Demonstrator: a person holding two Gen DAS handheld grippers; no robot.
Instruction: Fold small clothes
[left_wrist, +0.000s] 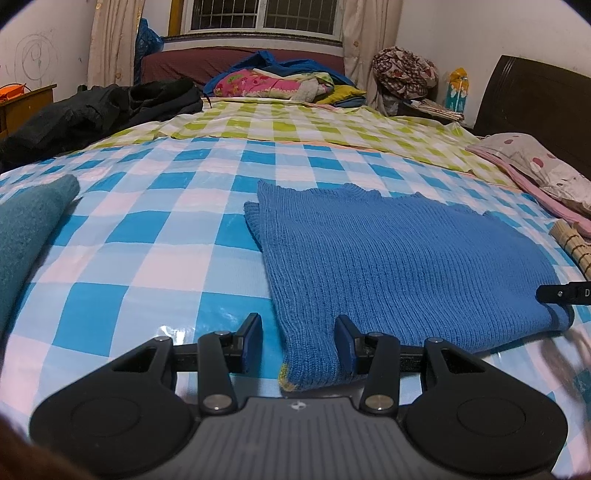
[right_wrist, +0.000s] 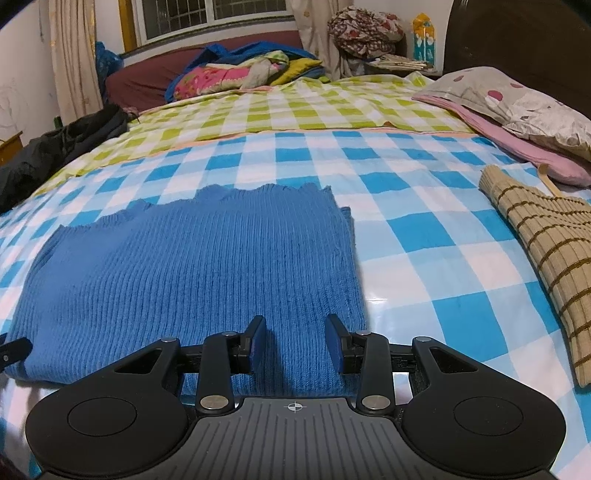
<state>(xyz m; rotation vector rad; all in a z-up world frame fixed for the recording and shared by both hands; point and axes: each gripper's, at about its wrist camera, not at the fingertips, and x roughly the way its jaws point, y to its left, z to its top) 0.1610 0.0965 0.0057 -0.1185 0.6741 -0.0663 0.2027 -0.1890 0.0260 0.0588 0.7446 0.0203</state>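
Black hand-held gripper (left_wrist: 298, 341), blue pads (left_wrist: 255, 332)

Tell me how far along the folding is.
Done: blue ribbed knit sweater lies flat, sides apparently folded in. In hand: left gripper and right gripper straddle its near hem, jaws open. Left: fold it up; tan striped knit and teal garment wait.
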